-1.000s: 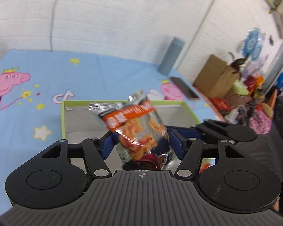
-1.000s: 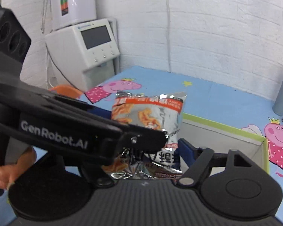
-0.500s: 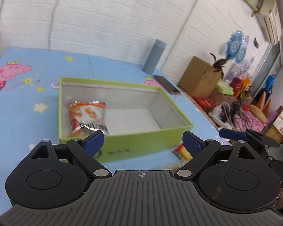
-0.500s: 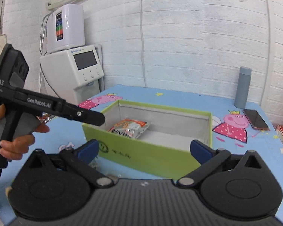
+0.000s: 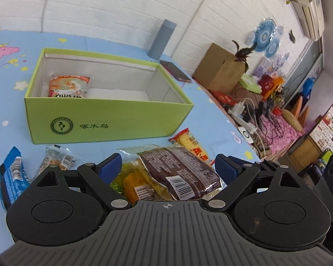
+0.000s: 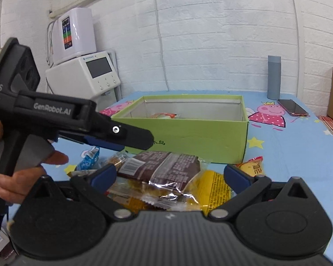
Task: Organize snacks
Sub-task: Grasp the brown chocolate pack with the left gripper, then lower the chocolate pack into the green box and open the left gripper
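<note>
Having dropped the orange snack bag into the green box, your tongs just sprang wide, hovering released over the pile at the counter's near edge.

Background stuff: the tabletop has a blue cartoon-pig cloth on it. A grey cylinder bottle stands at the far edge by the white brick wall, with a phone lying flat just beside it. A white machine with a screen sits off to the left, a cardboard box and tangled cables to the right.
</note>
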`<action>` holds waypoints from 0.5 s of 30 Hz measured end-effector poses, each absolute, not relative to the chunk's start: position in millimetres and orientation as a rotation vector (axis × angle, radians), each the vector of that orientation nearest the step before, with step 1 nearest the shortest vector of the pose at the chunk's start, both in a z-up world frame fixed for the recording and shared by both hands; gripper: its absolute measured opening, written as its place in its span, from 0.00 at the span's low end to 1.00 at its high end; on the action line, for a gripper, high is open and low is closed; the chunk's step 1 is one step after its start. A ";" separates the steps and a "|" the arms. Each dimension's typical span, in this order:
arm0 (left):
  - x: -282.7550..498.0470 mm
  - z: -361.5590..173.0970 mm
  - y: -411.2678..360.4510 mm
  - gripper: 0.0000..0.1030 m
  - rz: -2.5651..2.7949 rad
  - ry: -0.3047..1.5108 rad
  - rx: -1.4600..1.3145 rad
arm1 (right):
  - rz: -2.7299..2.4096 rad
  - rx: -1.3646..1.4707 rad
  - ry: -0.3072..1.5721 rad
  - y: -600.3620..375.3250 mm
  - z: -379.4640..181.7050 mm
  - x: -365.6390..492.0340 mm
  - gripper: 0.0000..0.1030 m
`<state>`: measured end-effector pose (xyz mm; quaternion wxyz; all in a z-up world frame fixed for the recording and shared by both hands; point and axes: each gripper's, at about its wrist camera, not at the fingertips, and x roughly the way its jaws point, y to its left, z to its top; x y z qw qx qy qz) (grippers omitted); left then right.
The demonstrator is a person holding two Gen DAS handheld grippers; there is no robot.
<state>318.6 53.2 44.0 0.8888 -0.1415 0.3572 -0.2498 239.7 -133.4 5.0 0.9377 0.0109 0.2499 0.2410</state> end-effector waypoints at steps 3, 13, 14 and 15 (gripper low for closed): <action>320.6 35.1 50.5 0.65 -0.528 0.777 -0.299 | 0.508 0.024 0.537 -127.3 -11.1 250.2 0.99; 333.4 53.4 51.5 0.22 -0.576 0.760 -0.315 | 0.501 0.022 0.493 -126.5 4.5 254.2 0.64; 338.7 60.6 50.2 0.22 -0.572 0.749 -0.310 | 0.498 0.016 0.481 -126.5 9.6 258.6 0.64; 344.6 68.3 48.7 0.22 -0.568 0.731 -0.300 | 0.496 0.010 0.471 -126.3 14.6 263.7 0.64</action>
